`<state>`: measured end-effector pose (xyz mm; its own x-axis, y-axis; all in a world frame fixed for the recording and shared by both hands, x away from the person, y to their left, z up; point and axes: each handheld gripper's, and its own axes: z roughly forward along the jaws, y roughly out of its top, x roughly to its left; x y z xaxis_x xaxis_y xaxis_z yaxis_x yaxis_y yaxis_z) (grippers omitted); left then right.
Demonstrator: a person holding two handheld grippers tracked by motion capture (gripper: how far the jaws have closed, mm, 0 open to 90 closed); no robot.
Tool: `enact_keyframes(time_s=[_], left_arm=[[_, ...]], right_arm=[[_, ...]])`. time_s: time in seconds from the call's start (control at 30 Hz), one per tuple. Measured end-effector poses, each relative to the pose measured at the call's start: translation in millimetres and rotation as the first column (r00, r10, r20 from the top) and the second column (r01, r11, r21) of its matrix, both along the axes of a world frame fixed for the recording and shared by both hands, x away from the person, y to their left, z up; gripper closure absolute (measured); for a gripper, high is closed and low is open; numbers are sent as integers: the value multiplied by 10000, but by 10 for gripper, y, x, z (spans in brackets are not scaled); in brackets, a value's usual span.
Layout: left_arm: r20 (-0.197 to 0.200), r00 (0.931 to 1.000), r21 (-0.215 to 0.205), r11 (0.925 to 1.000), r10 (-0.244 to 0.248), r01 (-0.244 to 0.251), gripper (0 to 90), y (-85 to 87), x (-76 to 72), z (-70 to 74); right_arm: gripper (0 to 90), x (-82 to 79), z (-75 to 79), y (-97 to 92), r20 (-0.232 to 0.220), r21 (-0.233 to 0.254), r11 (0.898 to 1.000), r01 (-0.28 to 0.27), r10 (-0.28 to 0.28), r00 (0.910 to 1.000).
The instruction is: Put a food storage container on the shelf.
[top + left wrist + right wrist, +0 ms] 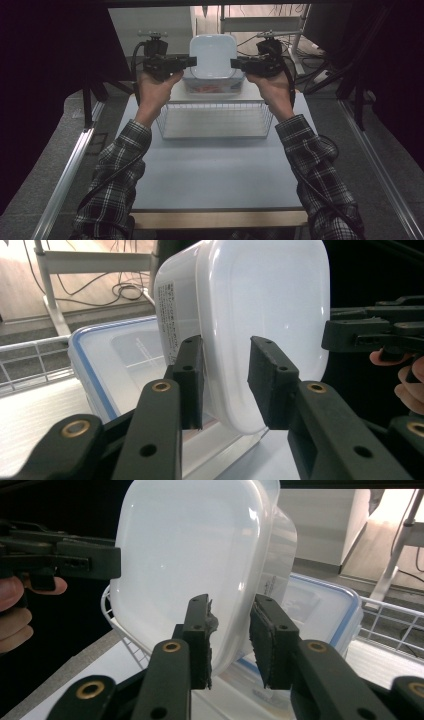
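Observation:
A white plastic box (212,54) stands on its edge, its broad face toward the high view, on top of a clear container with a blue-rimmed lid (212,88). My left gripper (192,61) is at the box's left edge and my right gripper (234,63) at its right edge. In the left gripper view the box's rim (235,340) lies between the jaws of the left gripper (225,380), with slack at the pads. The right gripper view shows the box (190,560) the same way inside the jaws of the right gripper (230,640). Both stand open around it.
A white wire basket (215,121) sits on the table just in front of the lidded container. The grey tabletop (215,170) stretches toward the person. Metal shelf legs and cables (300,35) stand behind the table; dark curtains hang at both sides.

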<state>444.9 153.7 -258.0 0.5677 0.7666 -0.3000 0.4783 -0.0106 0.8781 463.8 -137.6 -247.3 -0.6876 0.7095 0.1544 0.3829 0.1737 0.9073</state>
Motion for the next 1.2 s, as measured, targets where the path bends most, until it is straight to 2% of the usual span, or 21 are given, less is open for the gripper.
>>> enact_keyframes(time_s=[0.23,0.33,0.47,0.57,0.7,0.87,0.93,1.03,1.2], left_arm=[[-140,9999,114,9999,4,-3,627,-37,96,0],[-189,9998,216,9997,106,-102,582,-59,127,14],[-208,9993,403,9987,305,-297,521,-65,177,33],[-316,9985,345,9984,453,-442,476,-54,231,42],[-210,9982,474,9974,559,-549,449,-55,283,58],[87,9985,436,9976,537,-540,437,-44,371,48],[276,9981,589,9966,557,-572,428,-48,387,47],[553,9974,746,9960,451,-492,396,-37,377,65],[823,9966,768,9970,58,-121,334,-29,308,71]], right_arm=[[614,79,0,19,-87,118,9997,228,-227,9997],[587,114,2,29,-15,-8,9989,464,-464,9989],[570,156,-5,37,-72,224,9981,566,-564,9984],[561,175,3,53,-9,223,9975,670,-670,9977],[539,212,19,75,94,171,9953,949,-951,9954],[514,271,9,81,28,448,9918,1201,-1203,9927],[501,283,6,80,50,457,9908,1270,-1274,9918],[461,284,11,82,114,434,9898,1357,-1363,9906],[393,231,33,74,407,498,9934,1034,-1055,9936]])
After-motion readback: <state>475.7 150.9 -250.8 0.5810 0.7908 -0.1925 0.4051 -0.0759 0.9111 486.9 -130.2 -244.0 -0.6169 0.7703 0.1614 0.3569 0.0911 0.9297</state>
